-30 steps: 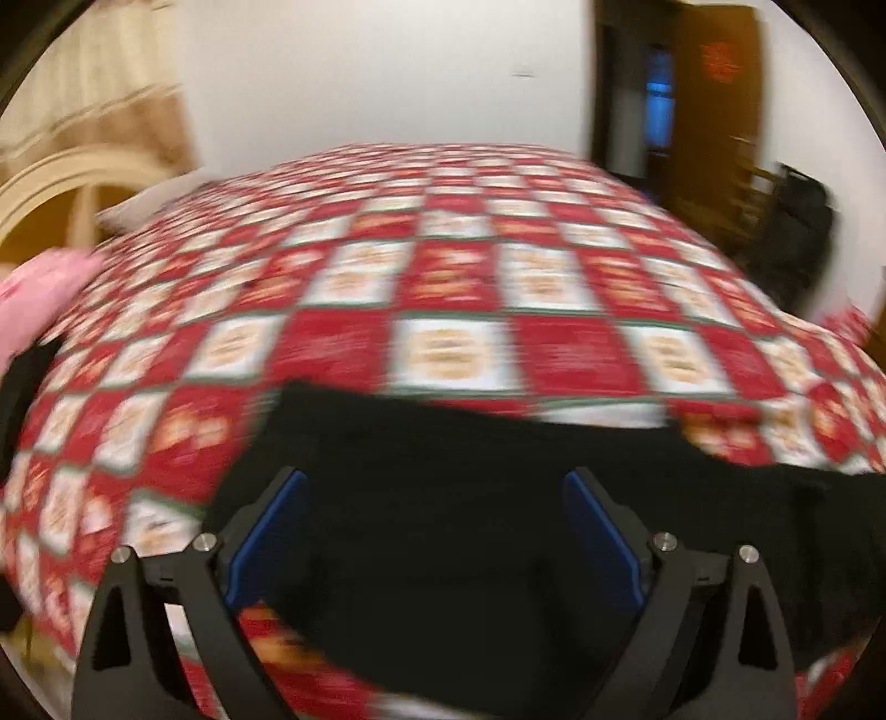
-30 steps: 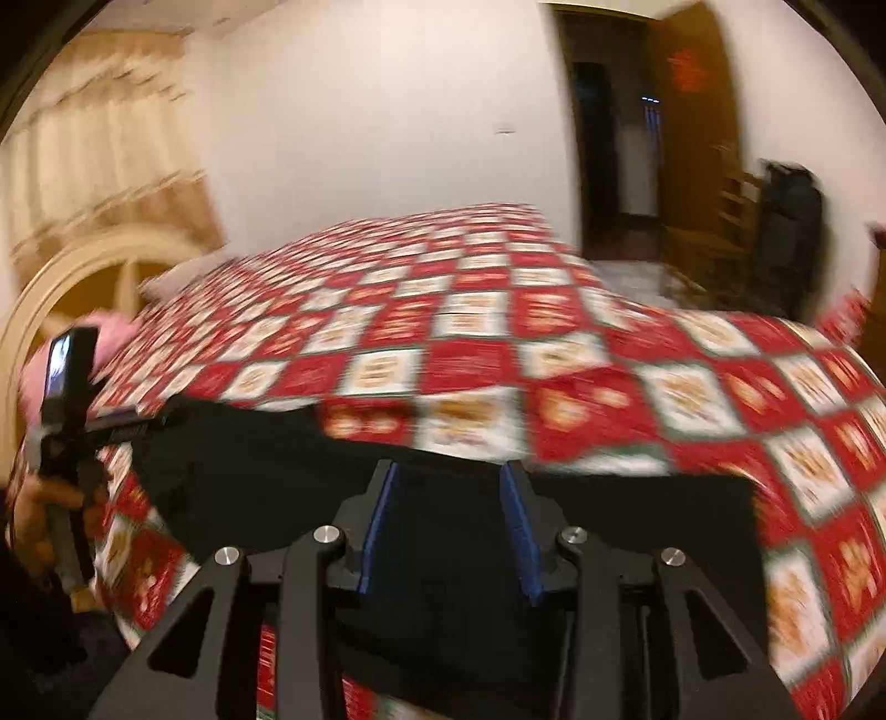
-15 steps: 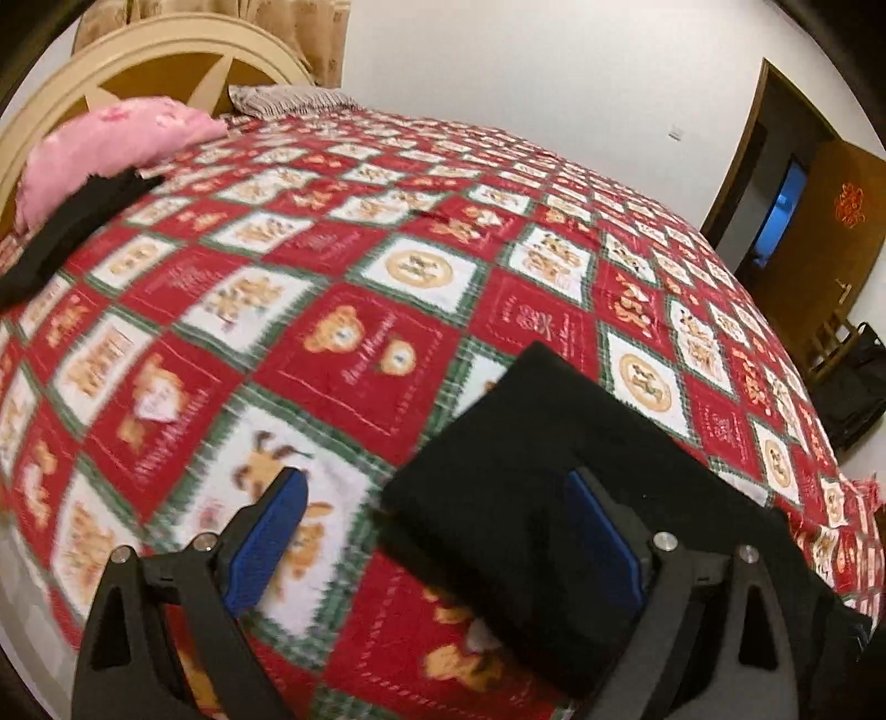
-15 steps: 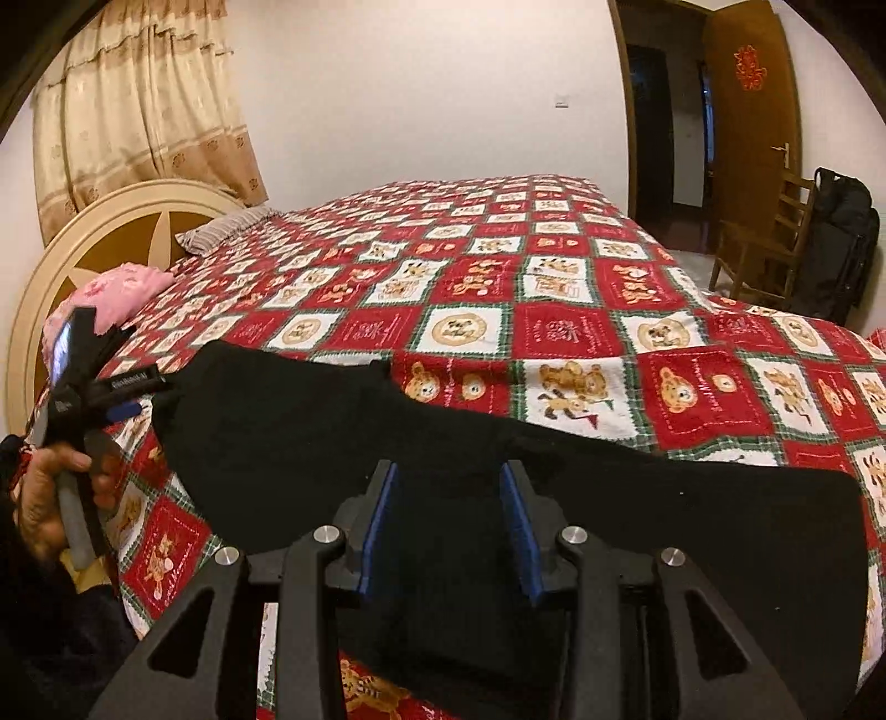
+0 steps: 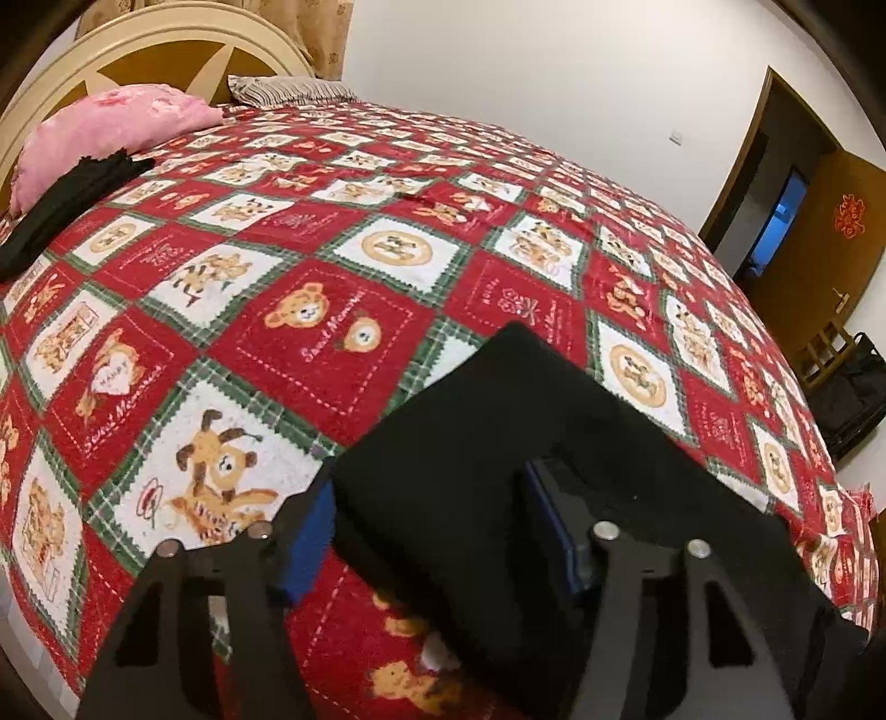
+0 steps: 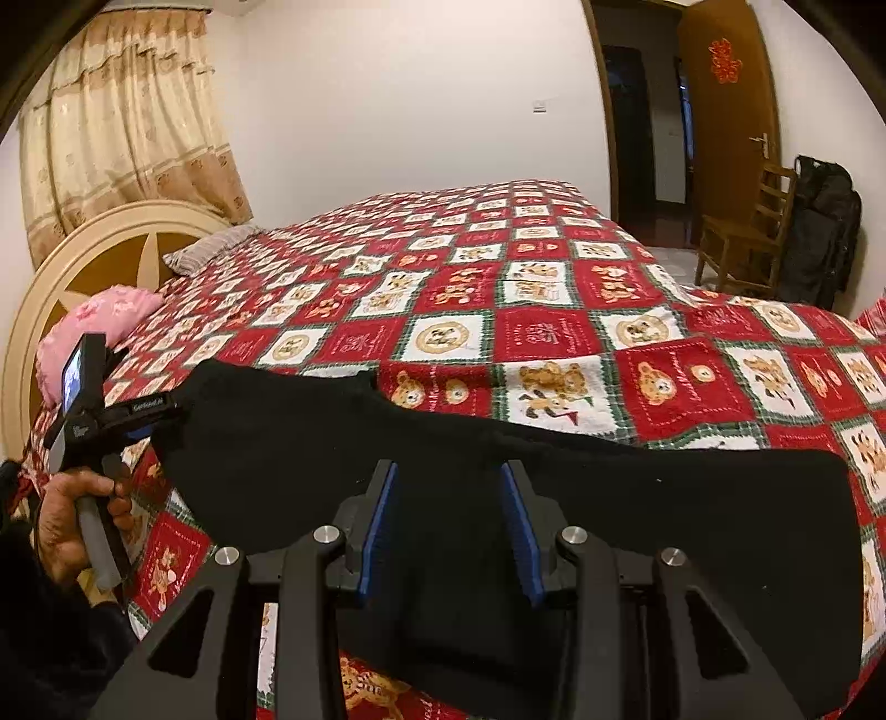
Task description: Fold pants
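Observation:
Black pants (image 6: 498,476) lie flat along the near edge of the red patchwork bedspread (image 6: 542,332). In the left wrist view their corner end (image 5: 498,443) sits between the fingers of my left gripper (image 5: 432,526), whose jaws are open around the cloth. In the right wrist view my right gripper (image 6: 448,526) is over the middle of the pants, jaws partly open, with cloth between and below the blue pads. The left gripper also shows in the right wrist view (image 6: 138,415), at the pants' left end, held by a hand.
A pink pillow (image 5: 105,133) and a dark folded garment (image 5: 66,199) lie near the cream headboard (image 5: 166,44). A striped pillow (image 5: 288,91) is beyond. A wooden chair (image 6: 742,232), a black bag (image 6: 825,232) and an open door (image 6: 725,122) stand to the right of the bed.
The left gripper swung left to the pants' end and its jaws narrowed around the cloth. The right gripper stayed over the middle of the pants.

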